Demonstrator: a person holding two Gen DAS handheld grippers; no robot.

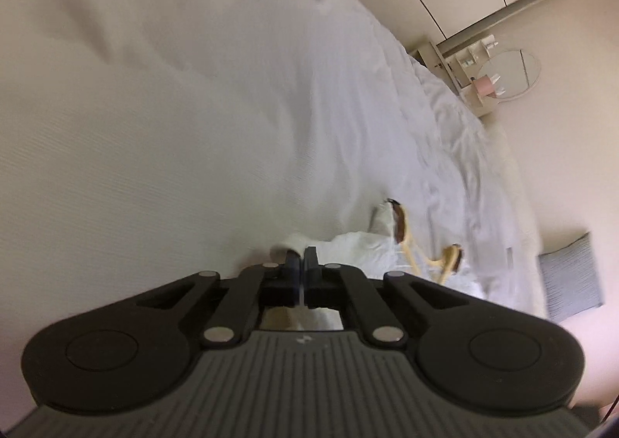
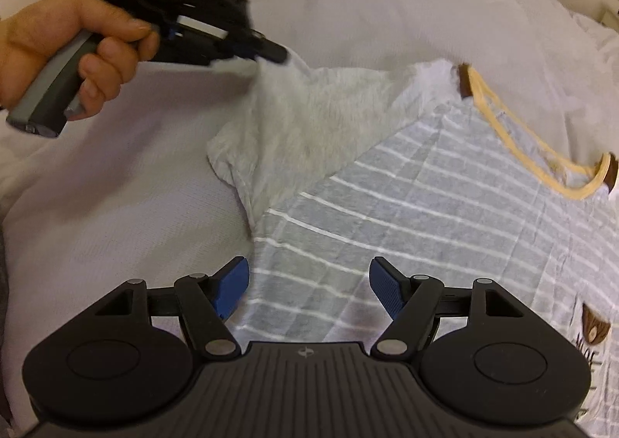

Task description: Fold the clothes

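Two grippers on one garment: a grey striped T-shirt [image 2: 406,213] with a yellow neckband [image 2: 514,136], lying on the white bedding [image 2: 116,206]. Left gripper [image 2: 276,51] has its jaws fully together on the tip of the shirt's near sleeve [image 2: 294,117], cloth pinched and pulled up into a peak. In its own view the left gripper [image 1: 303,264] shows white fabric bunched right at the closed tips. Right gripper [image 2: 309,287] hangs wide apart, holding nothing, blue pads [image 2: 387,287] just above the striped body near the shirt's side edge.

Key relation: the sleeve runs from the left gripper's pinch down towards the shirt body, which lies ahead and to the right of it. My read is that a sleeve fold-in goes across the stripes towards the neckband side. Left hand [image 2: 65,51] owns that move; the right gripper is nearer the body and could pin it.

Obstacles: none on the shirt. Dresser with round mirror [image 1: 510,74] and grey cushion [image 1: 568,275] are well apart, past the bed edge.
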